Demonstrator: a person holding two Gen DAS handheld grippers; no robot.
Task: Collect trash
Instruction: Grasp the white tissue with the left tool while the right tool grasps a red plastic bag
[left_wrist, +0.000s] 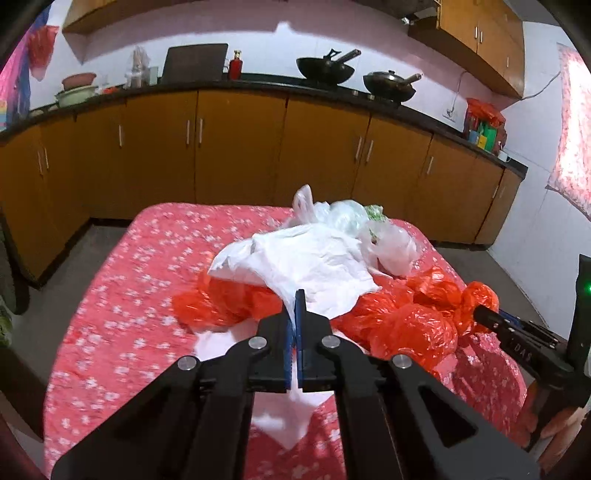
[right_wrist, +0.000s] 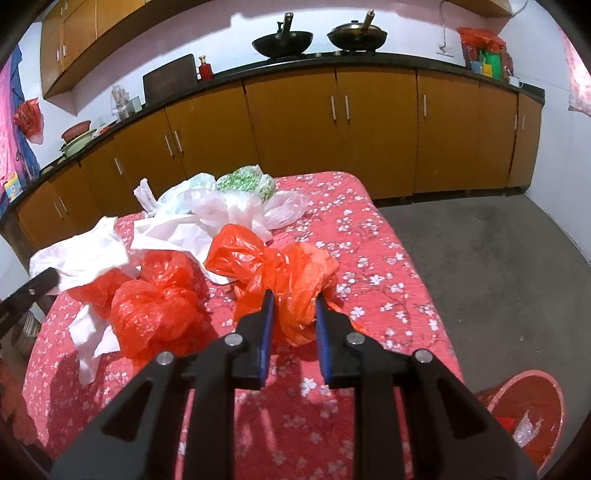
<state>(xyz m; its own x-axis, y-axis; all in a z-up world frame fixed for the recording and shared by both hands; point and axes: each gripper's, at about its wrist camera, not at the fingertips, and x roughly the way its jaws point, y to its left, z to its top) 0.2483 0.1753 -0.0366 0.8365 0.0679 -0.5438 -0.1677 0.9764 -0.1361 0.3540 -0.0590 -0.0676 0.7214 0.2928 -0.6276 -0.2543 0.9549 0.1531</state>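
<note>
- Bright, even indoor light; soft shadows under the grippers, lower frame.
- Strong fisheye bending, dark corners.
- Pink glare at the side edges.
- Slight blur throughout.

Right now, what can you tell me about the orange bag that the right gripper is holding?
The orange bag is thin, shiny, crinkly plastic, a little see-through, scrunched into a loose, knotted bundle. The right gripper pinches its lower part between blue pads, and the rest puffs out above and to the sides. It sits over the red flowered tablecloth, near the table's right side. Another crumpled orange bag lies just to its left, and white plastic bags are heaped behind it.
</note>
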